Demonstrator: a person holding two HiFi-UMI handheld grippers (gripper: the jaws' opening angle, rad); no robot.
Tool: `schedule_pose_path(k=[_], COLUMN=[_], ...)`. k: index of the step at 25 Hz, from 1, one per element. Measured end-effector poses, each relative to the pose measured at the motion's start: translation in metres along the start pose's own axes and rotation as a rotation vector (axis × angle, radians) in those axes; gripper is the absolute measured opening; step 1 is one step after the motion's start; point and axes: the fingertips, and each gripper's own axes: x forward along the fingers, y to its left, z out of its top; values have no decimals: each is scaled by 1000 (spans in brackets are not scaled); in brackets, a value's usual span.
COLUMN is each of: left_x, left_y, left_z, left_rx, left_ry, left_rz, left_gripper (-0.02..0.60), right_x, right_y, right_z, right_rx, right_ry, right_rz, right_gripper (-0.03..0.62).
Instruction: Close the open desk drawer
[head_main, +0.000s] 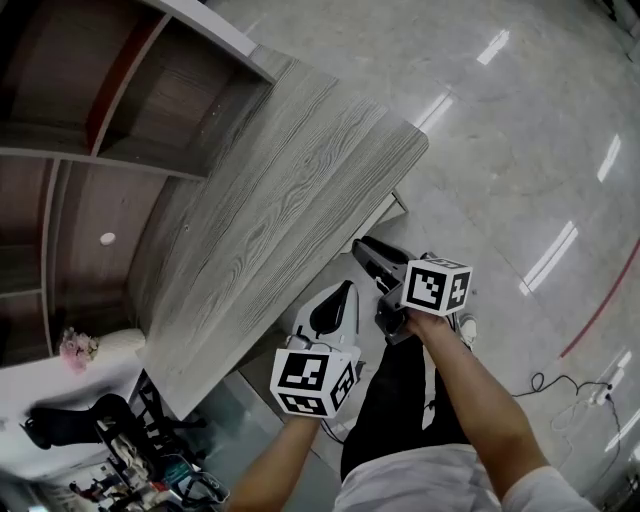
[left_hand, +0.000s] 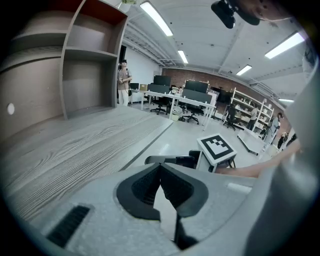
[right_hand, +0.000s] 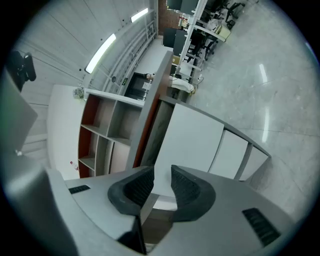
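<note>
The white flat drawer front (right_hand: 192, 142) seems still out, with the right gripper (right_hand: 161, 172) holding its jaws slightly parted and empty before it and the left gripper (left_hand: 160, 166) clenched on nothing, so pushing remains.

The hall looked evenly bright to me. Ceiling strip lights (left_hand: 159, 20) did the work, and in the head view they threw long white glare streaks across the glossy floor (head_main: 520, 130). The shelf unit (head_main: 110, 100) lay in deep shadow, while the bench (head_main: 270, 190) grain stayed crisp. Both gripper views bowed like a fisheye with black corners; the left tool (left_hand: 160, 165) and right tool (right_hand: 162, 172) looked soft up close.
</note>
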Motion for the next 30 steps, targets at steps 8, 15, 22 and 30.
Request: schedule_pose_path(k=[8,15,22,30], left_x=[-23,-53,-99,-129], left_y=[-23,-50,-79,-107], left_z=[15,30,43,66], left_rx=[-60,-90,-122,-110], left_ry=[-56,-101,-166,-231], left_rz=[46,89,123,158], left_gripper=[3,3,3,3], right_x=[-56,-100,-137,-174], right_y=[42,95,158,210], right_z=[5,5,-4,2], right_rx=[-233,-460,-650,-795], right_ry=[95,169,210,231], right_rz=[-25,2,45,78], right_gripper=[43,26,10,2])
